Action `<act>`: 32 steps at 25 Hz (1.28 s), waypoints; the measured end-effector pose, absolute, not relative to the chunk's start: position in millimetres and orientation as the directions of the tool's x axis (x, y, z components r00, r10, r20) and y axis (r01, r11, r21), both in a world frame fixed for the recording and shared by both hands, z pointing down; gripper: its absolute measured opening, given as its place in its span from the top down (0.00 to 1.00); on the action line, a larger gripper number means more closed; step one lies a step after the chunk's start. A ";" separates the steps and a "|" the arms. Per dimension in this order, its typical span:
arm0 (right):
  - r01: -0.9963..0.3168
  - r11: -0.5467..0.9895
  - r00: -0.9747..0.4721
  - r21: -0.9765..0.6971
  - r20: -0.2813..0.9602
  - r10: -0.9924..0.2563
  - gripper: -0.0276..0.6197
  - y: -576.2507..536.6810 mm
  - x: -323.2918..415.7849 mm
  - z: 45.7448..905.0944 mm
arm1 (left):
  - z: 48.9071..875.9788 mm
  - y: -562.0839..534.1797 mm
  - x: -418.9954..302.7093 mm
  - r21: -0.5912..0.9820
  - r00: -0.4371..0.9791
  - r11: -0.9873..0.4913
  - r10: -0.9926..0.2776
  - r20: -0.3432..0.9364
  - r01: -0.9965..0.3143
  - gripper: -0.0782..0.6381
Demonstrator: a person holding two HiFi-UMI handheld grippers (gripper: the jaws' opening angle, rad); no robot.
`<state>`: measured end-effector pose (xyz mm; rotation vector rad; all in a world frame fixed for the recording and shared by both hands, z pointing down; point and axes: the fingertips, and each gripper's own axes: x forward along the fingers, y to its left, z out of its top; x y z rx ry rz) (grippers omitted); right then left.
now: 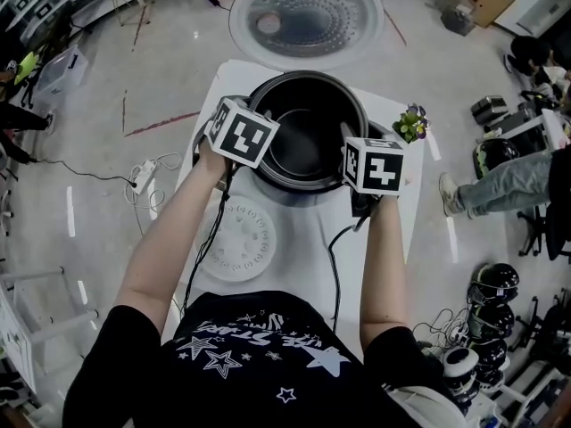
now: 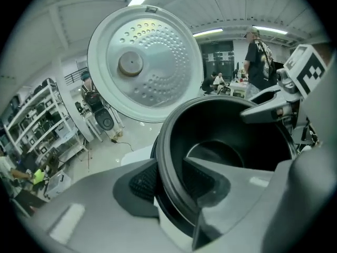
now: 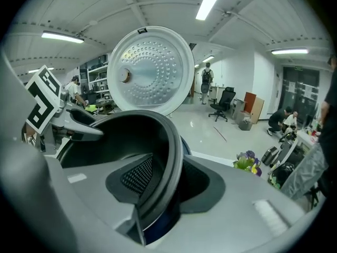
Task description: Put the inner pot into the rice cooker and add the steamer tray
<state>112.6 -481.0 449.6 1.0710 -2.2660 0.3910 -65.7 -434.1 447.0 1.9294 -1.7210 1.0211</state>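
Count: 1 black round inner pot (image 1: 303, 136), 1 open-lidded rice cooker (image 1: 308, 16), 1 white perforated round steamer tray (image 1: 239, 239), 1 small flowering plant (image 1: 410, 125).

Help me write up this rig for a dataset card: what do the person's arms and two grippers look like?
Left gripper and right gripper have broad grey jaws with black mesh-textured pads. Each carries a white cube printed with black square markers and trails a black cable. The person wears a black short-sleeved T-shirt with white stars.
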 end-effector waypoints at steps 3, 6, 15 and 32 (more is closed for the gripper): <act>-0.764 0.646 -0.504 0.007 0.619 -0.602 0.64 -477.8 111.4 447.2 | 446.7 -435.9 -65.2 -0.221 -0.011 -0.203 -0.713 0.701 -0.954 0.69; -0.747 0.665 -0.524 0.006 0.610 -0.595 0.56 -473.4 105.2 443.3 | 443.8 -438.1 -69.0 -0.251 -0.012 -0.218 -0.732 0.681 -0.943 0.68; -0.790 0.612 -0.534 -0.045 0.543 -0.649 0.43 -451.1 107.4 425.0 | 430.4 -428.7 -83.2 -0.232 0.032 -0.227 -0.776 0.630 -0.946 0.58; -0.868 0.497 -0.452 0.005 0.409 -0.793 0.41 -335.9 90.6 370.8 | 387.8 -317.1 -135.1 -0.129 0.171 -0.270 -0.846 0.505 -0.954 0.72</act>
